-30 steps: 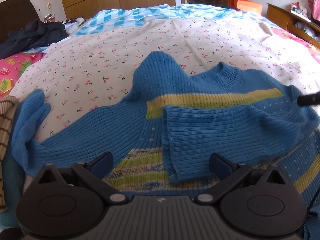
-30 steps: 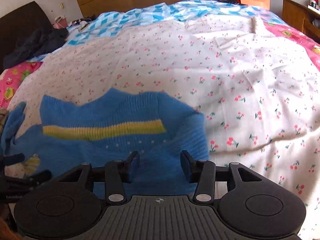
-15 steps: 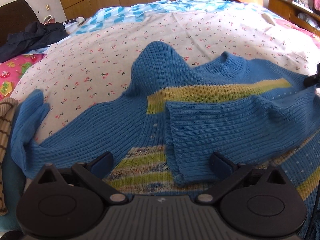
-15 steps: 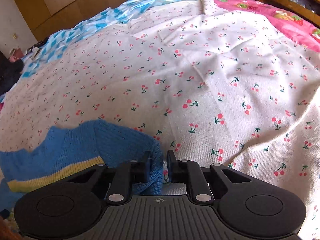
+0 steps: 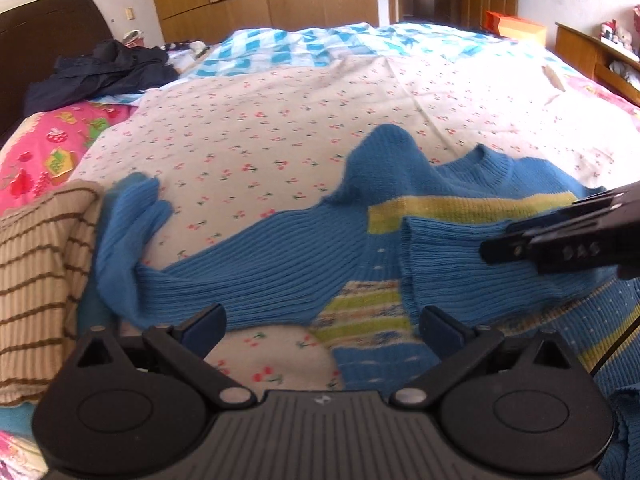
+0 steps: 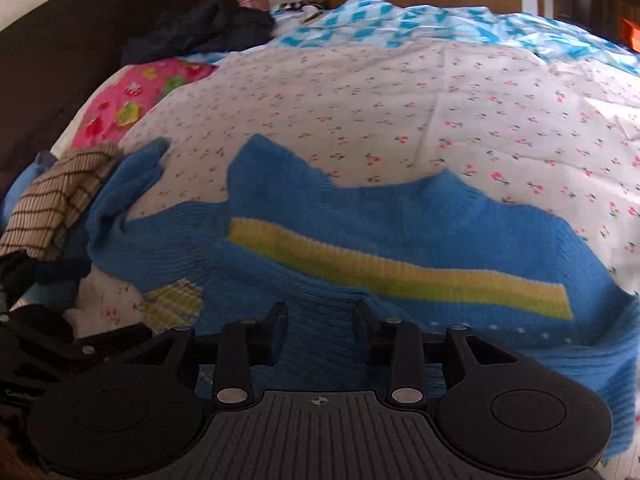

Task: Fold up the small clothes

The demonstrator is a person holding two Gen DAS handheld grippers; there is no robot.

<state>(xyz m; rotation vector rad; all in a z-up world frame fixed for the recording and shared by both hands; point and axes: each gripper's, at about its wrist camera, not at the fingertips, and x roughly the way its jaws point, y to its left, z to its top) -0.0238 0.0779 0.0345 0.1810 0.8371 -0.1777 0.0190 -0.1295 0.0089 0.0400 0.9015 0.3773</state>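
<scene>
Knitwear like this blue ribbed sweater (image 5: 280,276) would handle soft, light and floppy, I judged, sagging from any 1 pinch point, so I planned to take it by doubled edges: cuff, hem or shoulder seam. It lay face up on the cherry-print bedsheet (image 5: 280,128), collar (image 5: 486,160) pointing away from me toward the far side of the bed, its yellow stripe (image 6: 400,276) and long axis running left to right across both views. 1 sleeve (image 5: 448,264) was folded in over the chest; the other sleeve (image 5: 132,220) trailed out to the left, its cuff beside a brown striped garment (image 5: 44,264). My left gripper (image 5: 322,326) stood released, jaws wide, just above the hem. My right gripper (image 6: 320,330) hung partly parted over the folded sleeve, gripping nothing that I could see.
</scene>
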